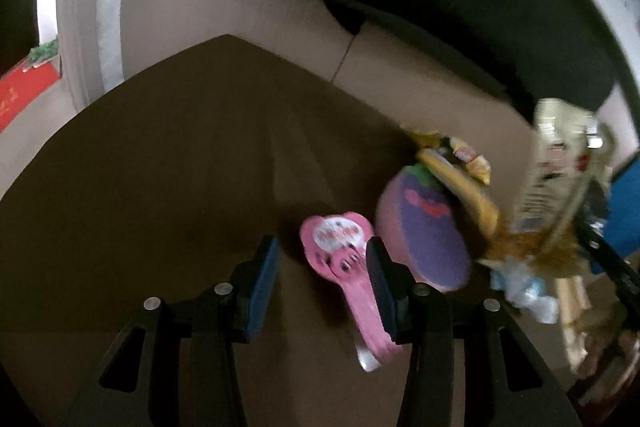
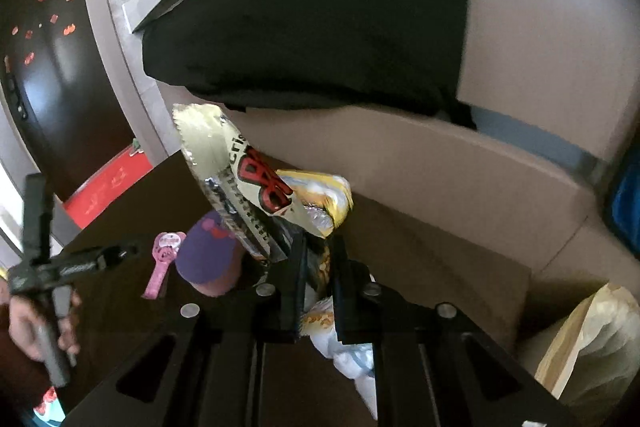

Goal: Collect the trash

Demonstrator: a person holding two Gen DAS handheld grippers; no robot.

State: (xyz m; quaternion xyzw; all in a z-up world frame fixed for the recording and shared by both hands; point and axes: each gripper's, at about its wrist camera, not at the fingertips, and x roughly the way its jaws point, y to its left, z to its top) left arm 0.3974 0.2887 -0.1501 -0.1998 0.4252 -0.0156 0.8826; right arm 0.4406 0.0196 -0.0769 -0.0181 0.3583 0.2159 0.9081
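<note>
The brown table (image 1: 168,163) is carrying a small huddle of things toward its right-hand edge. A pink spoon-shaped packet (image 1: 344,259) is lying flat, and just beside it a round purple-and-pink toy (image 1: 424,231) is sitting with a yellow wrapper (image 1: 460,163) draped across its top. A black cloth (image 2: 312,27) is hanging over the furniture past the table's far edge, and a paper bag (image 2: 596,339) is standing off the table's right side (what is in it, I cannot tell).

The left gripper (image 1: 324,269) is hovering roughly half open over the pink packet, whose handle is running between the two blue pads; the right-hand pad is lying against its edge, but nothing is clamped. A hand (image 2: 36,323) is gripping that tool's handle in the right wrist view.

The right gripper (image 2: 316,281) is pinching shut on the trash: a cream snack wrapper (image 2: 236,183) with red lettering is sticking up out of the jaws, blocking part of the purple toy, and crumpled white tissue (image 2: 348,351) is dangling beneath.
</note>
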